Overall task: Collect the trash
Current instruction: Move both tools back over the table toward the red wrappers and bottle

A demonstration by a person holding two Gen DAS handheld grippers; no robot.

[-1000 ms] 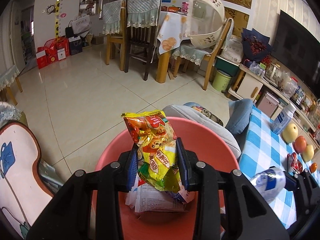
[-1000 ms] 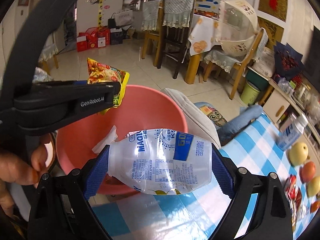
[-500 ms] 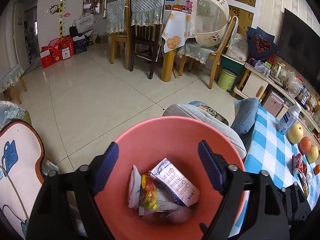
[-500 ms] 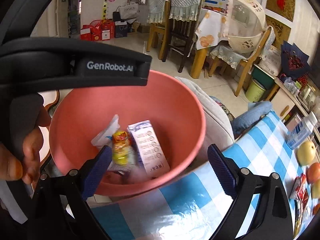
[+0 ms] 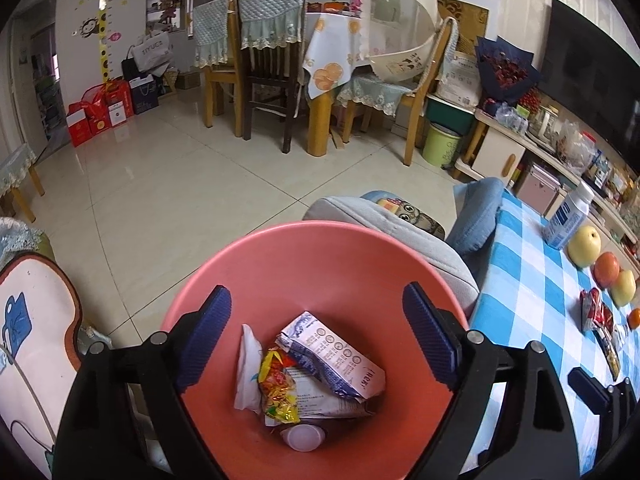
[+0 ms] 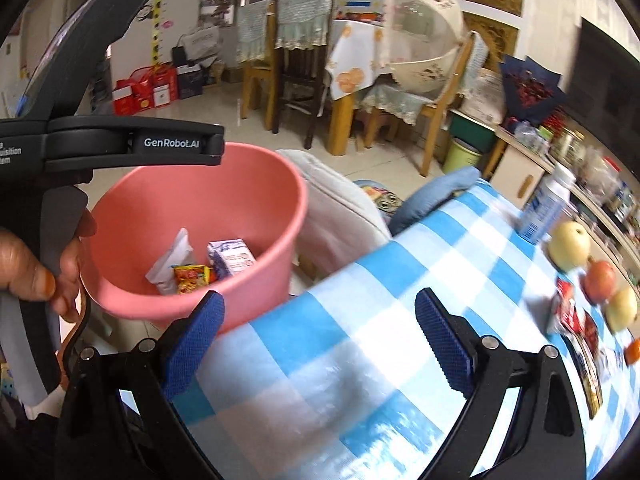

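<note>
A pink bin (image 5: 320, 248) stands beside the blue-checked table (image 5: 532, 288). In it lie a yellow snack wrapper (image 5: 276, 388), a crushed white carton (image 5: 336, 360), a white paper scrap (image 5: 248, 364) and a clear plastic bottle (image 5: 304, 438). My left gripper (image 5: 316, 340) is open and empty right above the bin. My right gripper (image 6: 320, 344) is open and empty over the table edge (image 6: 360, 320), to the right of the bin (image 6: 224, 200). The left gripper's body (image 6: 132, 142) shows in the right wrist view. Red wrappers (image 6: 576, 320) lie on the table at the right.
A white bottle (image 5: 568, 216), apples (image 5: 584, 240) and oranges (image 5: 606, 268) stand at the table's far right. A grey cushion (image 5: 380, 216) and blue cloth (image 5: 476, 216) lie past the bin. Dining chairs (image 5: 268, 72) and a green bin (image 5: 444, 146) stand across the tiled floor.
Both grippers opened. The snack wrapper and the plastic bottle dropped into the bin. My right gripper has swung right, from over the bin to over the table.
</note>
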